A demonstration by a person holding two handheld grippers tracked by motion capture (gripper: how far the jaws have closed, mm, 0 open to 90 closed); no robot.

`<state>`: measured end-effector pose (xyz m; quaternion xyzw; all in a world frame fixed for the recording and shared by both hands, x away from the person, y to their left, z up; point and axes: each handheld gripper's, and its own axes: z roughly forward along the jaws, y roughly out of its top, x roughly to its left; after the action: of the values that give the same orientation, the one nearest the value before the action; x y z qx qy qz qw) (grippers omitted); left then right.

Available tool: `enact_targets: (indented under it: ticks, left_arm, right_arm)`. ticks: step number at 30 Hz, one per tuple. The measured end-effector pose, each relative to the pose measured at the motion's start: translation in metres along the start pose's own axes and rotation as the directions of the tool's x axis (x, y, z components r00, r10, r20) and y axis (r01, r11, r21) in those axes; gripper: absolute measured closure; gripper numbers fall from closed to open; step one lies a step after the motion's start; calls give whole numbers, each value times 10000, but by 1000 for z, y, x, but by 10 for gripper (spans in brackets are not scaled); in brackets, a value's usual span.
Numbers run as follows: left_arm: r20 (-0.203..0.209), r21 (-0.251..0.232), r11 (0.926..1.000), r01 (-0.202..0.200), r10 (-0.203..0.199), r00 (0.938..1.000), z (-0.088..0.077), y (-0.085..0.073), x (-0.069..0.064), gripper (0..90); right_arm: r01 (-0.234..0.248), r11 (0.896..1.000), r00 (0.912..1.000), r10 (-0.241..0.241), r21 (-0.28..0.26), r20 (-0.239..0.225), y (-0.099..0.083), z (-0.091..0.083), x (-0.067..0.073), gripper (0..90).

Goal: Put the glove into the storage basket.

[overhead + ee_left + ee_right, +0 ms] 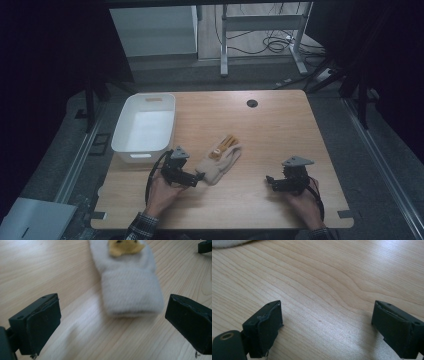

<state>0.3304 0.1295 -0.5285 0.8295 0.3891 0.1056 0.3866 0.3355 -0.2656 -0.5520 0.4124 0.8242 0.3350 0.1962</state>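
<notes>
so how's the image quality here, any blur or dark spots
High view: the table is evenly lit, its surroundings fall into near black. Left gripper view: the sock and the black jaws are soft and slightly blurred. Right gripper view: the wood grain is sharp, with soft shadows beside the jaws.

Sock (219,159) flat on counter (280,130), near middle. Bin (145,127) left of sock, at counter's left edge. Left gripper (199,176) just before sock's near end; right gripper (270,181) well apart, right.
</notes>
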Motion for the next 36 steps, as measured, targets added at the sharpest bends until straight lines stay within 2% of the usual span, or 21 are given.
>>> enact_targets:
  ticks: [5,14,17,24,30,36]
  left_arm:
    - [61,72,9997,-246,245,9997,12,14,-3,10]
    - [341,106,9992,-381,377,9987,39,34,-5,0]
    - [321,252,9986,-471,463,9984,51,38,-7,0]
    - [271,499,9968,-632,619,9977,71,42,-14,0]
    - [1,911,9919,-881,885,9961,83,42,-18,0]
    - [-226,1175,9886,-942,975,9950,92,39,-22,0]
  right_arm:
    - [1,10000,10000,-1,-2,-2,0,0,0,101]
    - [-7,10000,10000,7,-2,-12,0,0,0,101]
    - [-10,10000,10000,10,-2,-17,0,0,0,101]
    - [-3,10000,10000,3,-7,-27,0,0,0,101]
    - [-4,10000,10000,4,-8,-29,0,0,0,101]
    - [3,10000,10000,-3,-13,-21,0,0,0,101]
